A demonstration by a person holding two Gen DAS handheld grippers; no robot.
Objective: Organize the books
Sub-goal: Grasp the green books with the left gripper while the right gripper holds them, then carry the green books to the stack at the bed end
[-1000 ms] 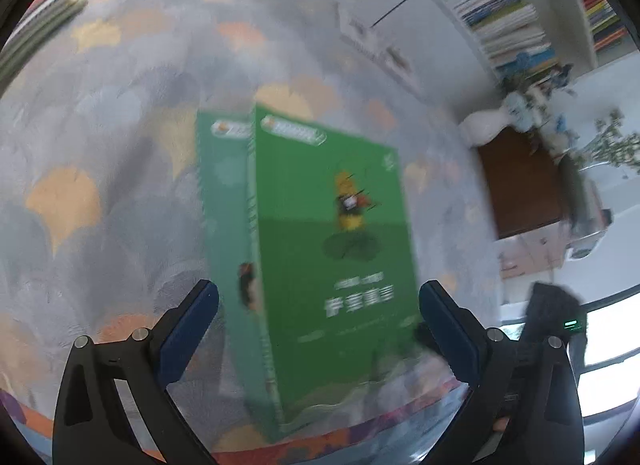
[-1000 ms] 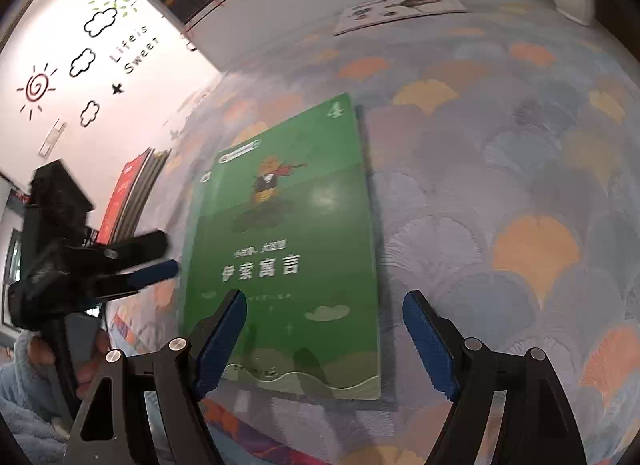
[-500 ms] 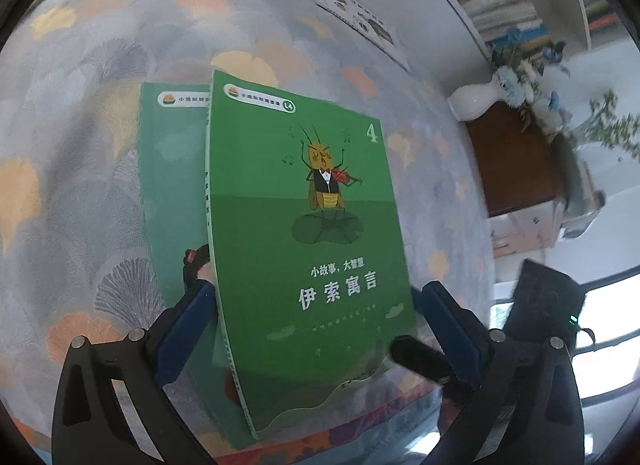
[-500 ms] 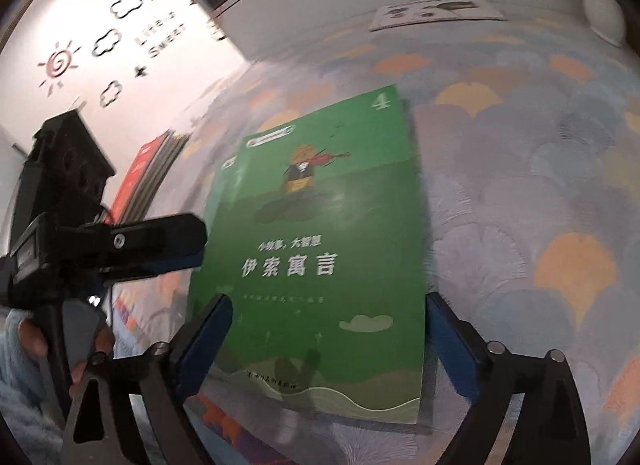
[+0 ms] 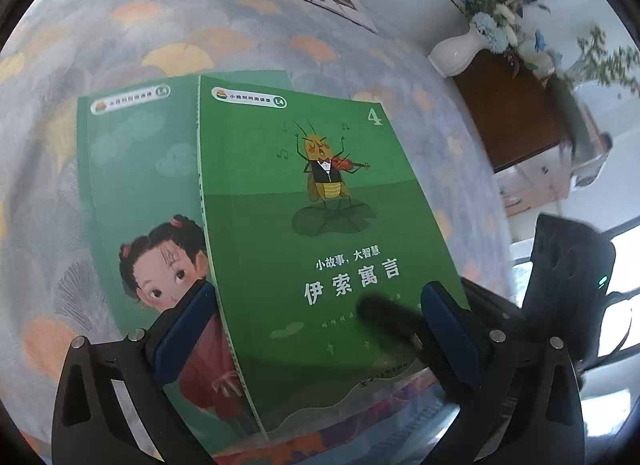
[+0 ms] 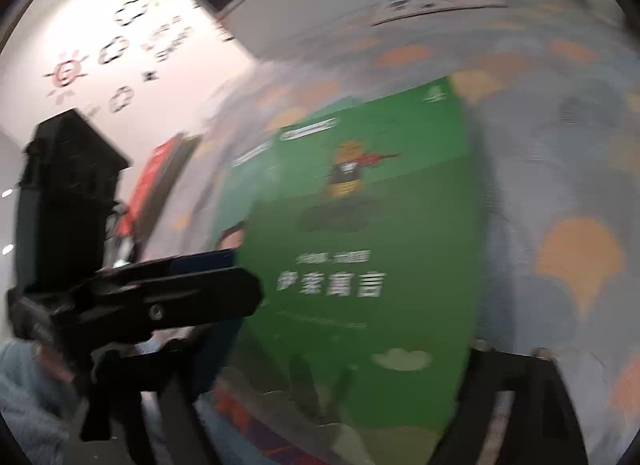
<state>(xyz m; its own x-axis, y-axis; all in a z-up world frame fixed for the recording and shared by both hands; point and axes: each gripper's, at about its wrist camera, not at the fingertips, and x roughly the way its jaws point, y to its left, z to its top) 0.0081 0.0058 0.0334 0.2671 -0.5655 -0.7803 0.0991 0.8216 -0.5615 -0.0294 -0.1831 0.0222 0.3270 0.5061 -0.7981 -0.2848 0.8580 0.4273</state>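
open rug (image 5: 120, 45) left of books, vase (image 5: 460, 53) far right

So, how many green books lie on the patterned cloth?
2. The cricket book lies on top; the girl book is under it, showing at its left. More may be hidden.

A white vase (image 5: 460, 55) of blue flowers (image 5: 494, 31) stands on a brown cabinet (image 5: 516, 109); cloud and sun stickers (image 6: 66, 73) dot the white wall (image 6: 48, 17).
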